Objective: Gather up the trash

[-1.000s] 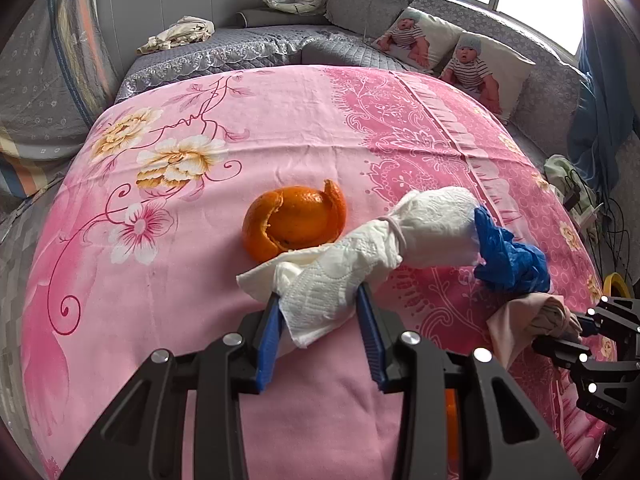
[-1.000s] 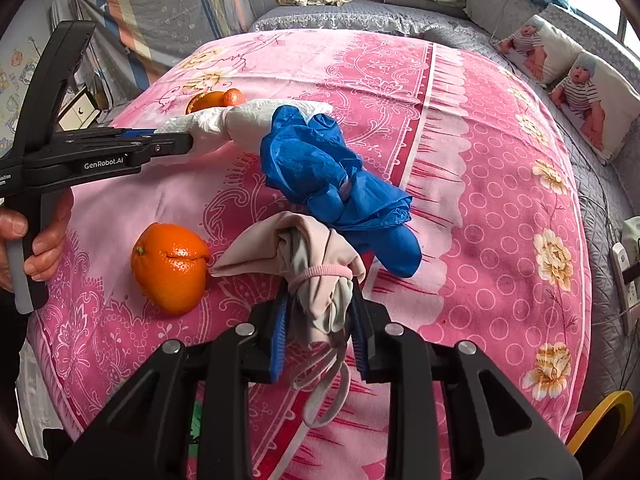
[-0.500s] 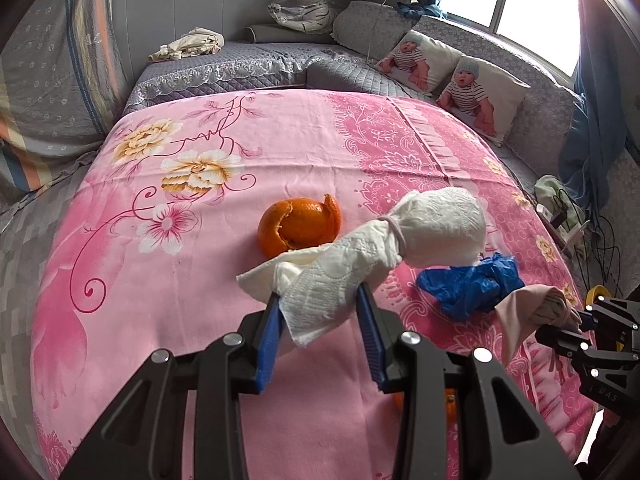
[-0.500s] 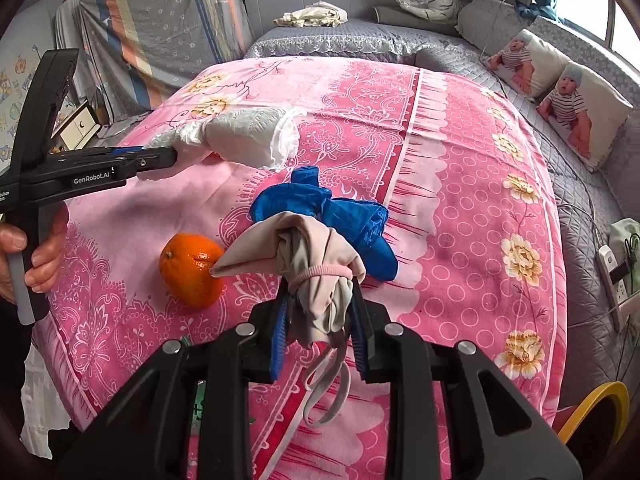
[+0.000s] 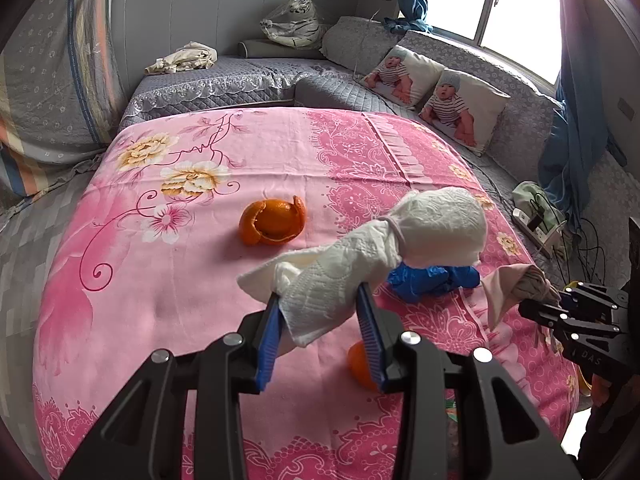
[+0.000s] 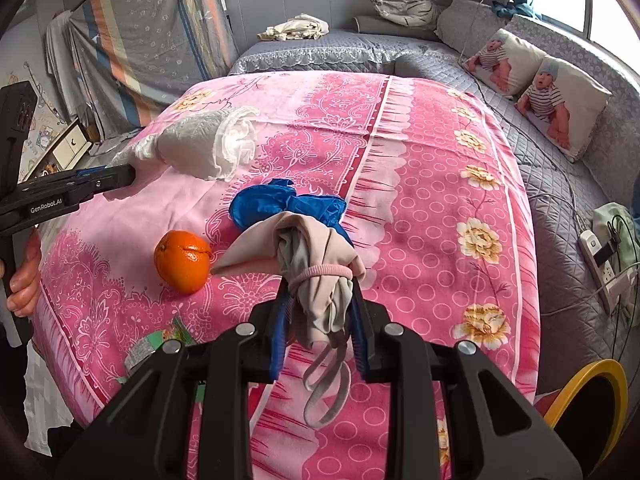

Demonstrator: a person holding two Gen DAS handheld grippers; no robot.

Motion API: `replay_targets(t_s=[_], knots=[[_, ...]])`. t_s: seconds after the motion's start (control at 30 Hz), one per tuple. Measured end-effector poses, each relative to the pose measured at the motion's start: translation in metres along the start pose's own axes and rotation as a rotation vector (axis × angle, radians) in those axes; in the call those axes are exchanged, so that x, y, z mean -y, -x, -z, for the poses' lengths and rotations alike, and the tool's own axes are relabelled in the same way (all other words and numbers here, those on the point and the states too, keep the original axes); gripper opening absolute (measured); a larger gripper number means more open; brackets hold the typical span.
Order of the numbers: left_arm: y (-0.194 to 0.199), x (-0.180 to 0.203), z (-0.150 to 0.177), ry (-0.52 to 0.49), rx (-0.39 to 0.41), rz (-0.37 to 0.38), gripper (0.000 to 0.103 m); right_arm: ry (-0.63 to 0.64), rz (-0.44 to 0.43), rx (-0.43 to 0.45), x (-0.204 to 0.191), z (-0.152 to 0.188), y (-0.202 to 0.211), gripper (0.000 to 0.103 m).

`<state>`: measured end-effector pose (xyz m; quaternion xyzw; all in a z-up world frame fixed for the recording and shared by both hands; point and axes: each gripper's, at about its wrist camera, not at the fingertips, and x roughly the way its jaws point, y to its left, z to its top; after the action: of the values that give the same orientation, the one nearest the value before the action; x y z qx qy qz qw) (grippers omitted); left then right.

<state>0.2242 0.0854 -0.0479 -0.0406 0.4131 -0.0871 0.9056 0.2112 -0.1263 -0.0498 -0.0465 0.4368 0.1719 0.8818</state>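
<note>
Between left gripper [image 5: 322,330] fingers: white paper bundle [image 5: 384,256], clamped.

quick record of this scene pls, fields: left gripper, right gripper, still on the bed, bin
left gripper: left gripper shut on white tissue bundle, lifted off the pink bedspread
right gripper: right gripper shut on beige cloth bundle tied with a pink band
still on the bed: blue glove, whole orange, orange peel, a green wrapper at the near edge
bin: yellow-rimmed container partly visible at lower right of the right wrist view
</note>
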Motion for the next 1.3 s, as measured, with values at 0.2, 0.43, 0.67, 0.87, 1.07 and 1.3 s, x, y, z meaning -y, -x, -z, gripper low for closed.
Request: replay_targets(t_s=[0.2,0.43,0.67,0.87,1.07,1.3], knots=[[0.004,0.017,0.004,-0.023,-0.005,0.02,0.035,-0.026,0.013,0.01,0.013,0.009,0.01,0.025],[0.007,0.041,0.008,-0.056,-0.005,0.047,0.035,-0.064,0.028,0.021,0.033,0.019,0.021,0.025],[0.005,0.067,0.01,-0.083,-0.011,0.073,0.035,-0.11,0.047,0.032,0.055,0.03,0.03,0.025],[0.001,0.093,0.01,-0.119,-0.022,0.105,0.035,-0.156,0.067,0.043,0.076,0.039,0.038,0.025],[-0.004,0.118,0.009,-0.159,-0.033,0.137,0.035,-0.199,0.089,0.053,0.095,0.05,0.047,0.025],[-0.009,0.145,0.008,-0.202,-0.044,0.165,0.035,-0.247,0.114,0.06,0.117,0.064,0.056,0.025]])
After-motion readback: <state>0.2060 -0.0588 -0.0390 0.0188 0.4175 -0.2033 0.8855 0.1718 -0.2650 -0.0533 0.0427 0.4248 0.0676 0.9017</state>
